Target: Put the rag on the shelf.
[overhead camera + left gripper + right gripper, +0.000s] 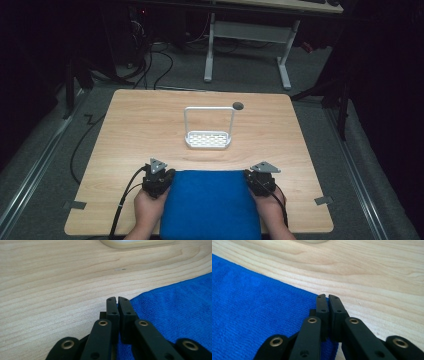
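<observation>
A blue cloth (pixel 210 205) lies flat at the front middle of the wooden table (pixel 135 125). My left gripper (pixel 161 176) sits at the cloth's far left corner. In the left gripper view, that gripper (pixel 117 300) has its jaws pressed together on the edge of the blue cloth (pixel 175 307). At the far right corner is my right gripper (pixel 256 179). The right gripper view shows it (pixel 327 298) likewise shut, with the corner of the blue cloth (pixel 249 310) pinched between the jaws. A hand holds each gripper.
A white slotted rack (pixel 208 139) with a tall wire handle stands at the table's middle, beyond the cloth; its base (pixel 135 243) shows at the top of the left gripper view. A dark round hole (pixel 238 105) lies behind it. Cables trail off the front edge.
</observation>
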